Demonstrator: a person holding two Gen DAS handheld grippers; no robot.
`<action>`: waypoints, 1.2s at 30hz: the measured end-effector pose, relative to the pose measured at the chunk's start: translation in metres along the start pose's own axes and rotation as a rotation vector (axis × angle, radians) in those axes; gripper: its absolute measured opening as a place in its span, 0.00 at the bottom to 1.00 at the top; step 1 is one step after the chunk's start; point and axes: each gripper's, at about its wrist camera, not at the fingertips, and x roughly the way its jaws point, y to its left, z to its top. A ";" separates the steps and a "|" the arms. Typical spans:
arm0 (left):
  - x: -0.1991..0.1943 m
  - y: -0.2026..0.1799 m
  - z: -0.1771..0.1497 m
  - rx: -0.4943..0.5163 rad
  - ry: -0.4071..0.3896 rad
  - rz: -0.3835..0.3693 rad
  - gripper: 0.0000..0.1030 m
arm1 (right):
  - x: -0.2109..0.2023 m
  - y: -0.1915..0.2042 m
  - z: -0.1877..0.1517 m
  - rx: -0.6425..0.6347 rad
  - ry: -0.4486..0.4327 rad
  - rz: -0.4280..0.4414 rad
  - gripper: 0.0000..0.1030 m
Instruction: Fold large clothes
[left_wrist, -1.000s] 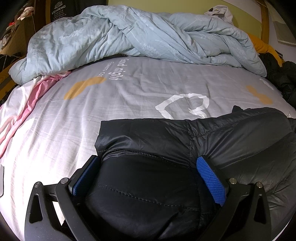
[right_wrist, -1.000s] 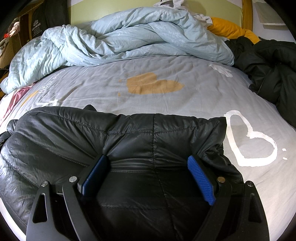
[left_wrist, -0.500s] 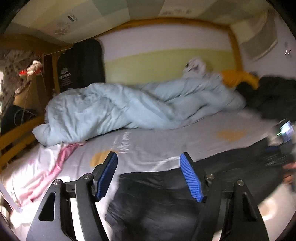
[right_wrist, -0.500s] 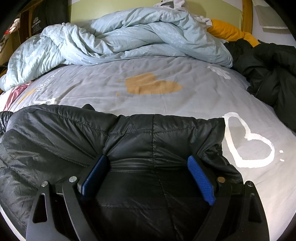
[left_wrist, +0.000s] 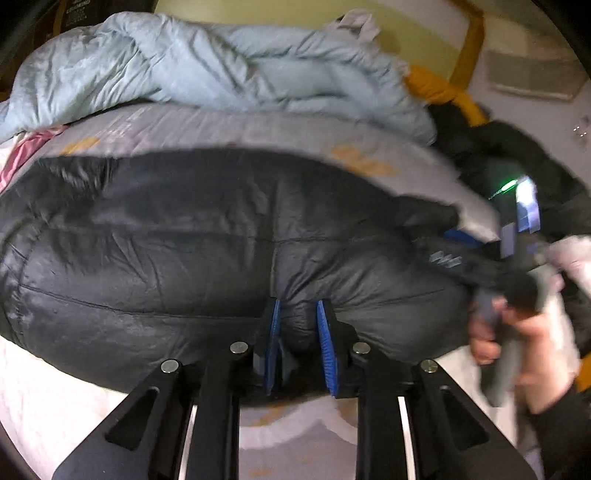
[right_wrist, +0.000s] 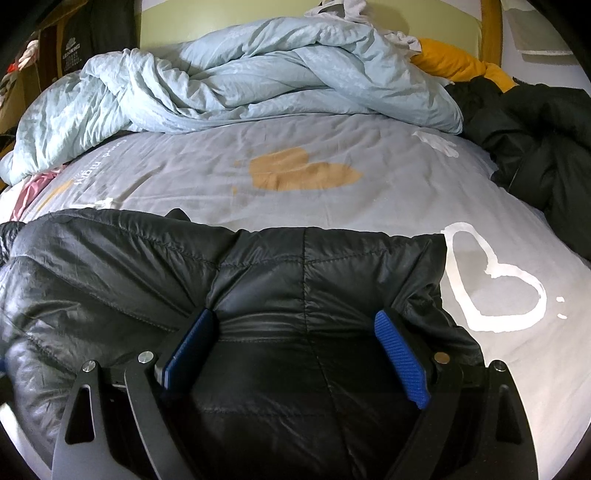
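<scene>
A black puffer jacket lies spread across the grey bed sheet. My left gripper is at the jacket's near edge. Its jaws are closing, and the blue pads pinch a bulging fold of the black fabric. My right gripper stands wide and presses down on the same jacket, with padded cloth swelling between its fingers. In the left wrist view, a hand holds that other tool at the jacket's right end, blurred.
A crumpled light blue duvet fills the far side of the bed. A second dark coat is heaped at the right, with a yellow pillow behind it. Pink cloth shows at the left edge.
My left gripper lifted off the jacket, swung right and came down again on its near edge, its jaws narrowing from wide apart to a pinch on a fold. The right gripper stayed put.
</scene>
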 end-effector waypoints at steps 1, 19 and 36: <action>0.007 -0.002 -0.003 0.000 -0.004 0.015 0.21 | -0.001 0.000 0.000 -0.003 -0.001 -0.005 0.88; 0.017 0.010 -0.027 -0.075 -0.062 -0.070 0.21 | -0.061 0.113 0.017 -0.032 0.319 0.449 0.11; 0.019 0.017 -0.027 -0.118 -0.048 -0.087 0.21 | 0.048 0.124 0.067 0.123 0.345 0.296 0.00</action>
